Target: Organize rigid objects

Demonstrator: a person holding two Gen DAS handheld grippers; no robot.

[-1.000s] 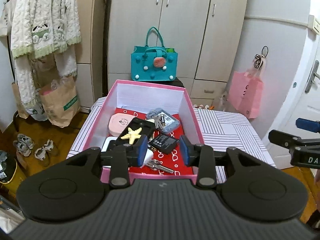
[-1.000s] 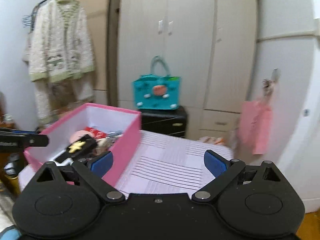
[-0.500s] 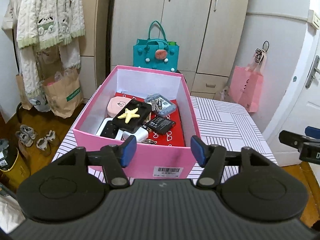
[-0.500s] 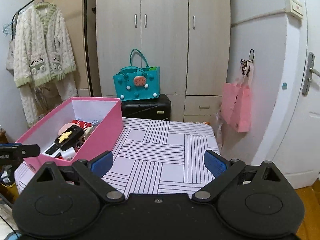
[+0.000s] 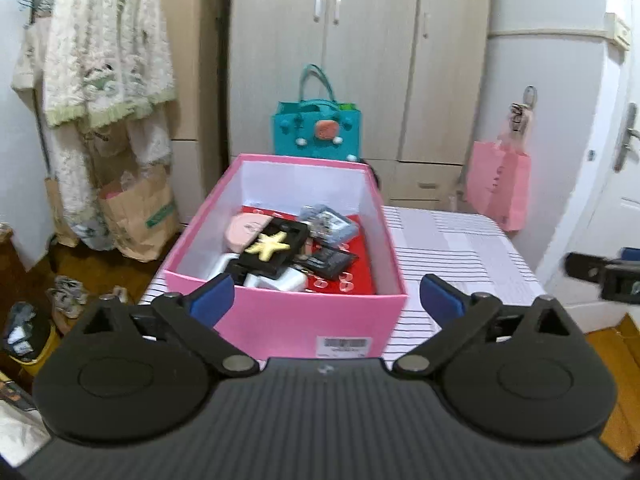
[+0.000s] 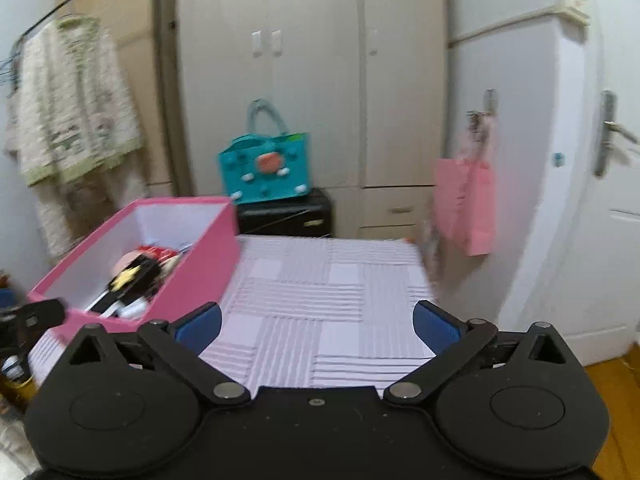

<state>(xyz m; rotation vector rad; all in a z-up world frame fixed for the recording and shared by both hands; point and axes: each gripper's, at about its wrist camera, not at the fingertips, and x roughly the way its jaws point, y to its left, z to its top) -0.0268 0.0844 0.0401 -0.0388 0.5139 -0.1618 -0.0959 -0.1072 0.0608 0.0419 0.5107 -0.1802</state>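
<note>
So the left hand-held gripper (image 5: 326,300) hangs just short of the pink box (image 5: 288,320), tilted a bit downward, jaws opening and already spread wide with nothing between the blue pads. The right hand-held gripper (image 6: 316,322) sits over the bare striped worktop (image 6: 332,280), also wide open and empty. The box stands on the worktop's left side, holding the jumble: a black case with a yellow starfish (image 5: 268,242) on top, a pink round case (image 5: 244,228), a dark battery-looking slab (image 5: 330,260), some white bits and a blue packet (image 5: 330,222). Behind it there's a teal handbag (image 5: 316,130) against the wardrobe (image 5: 360,40), and a pink bag (image 5: 498,184) hangs off to the right.
</note>
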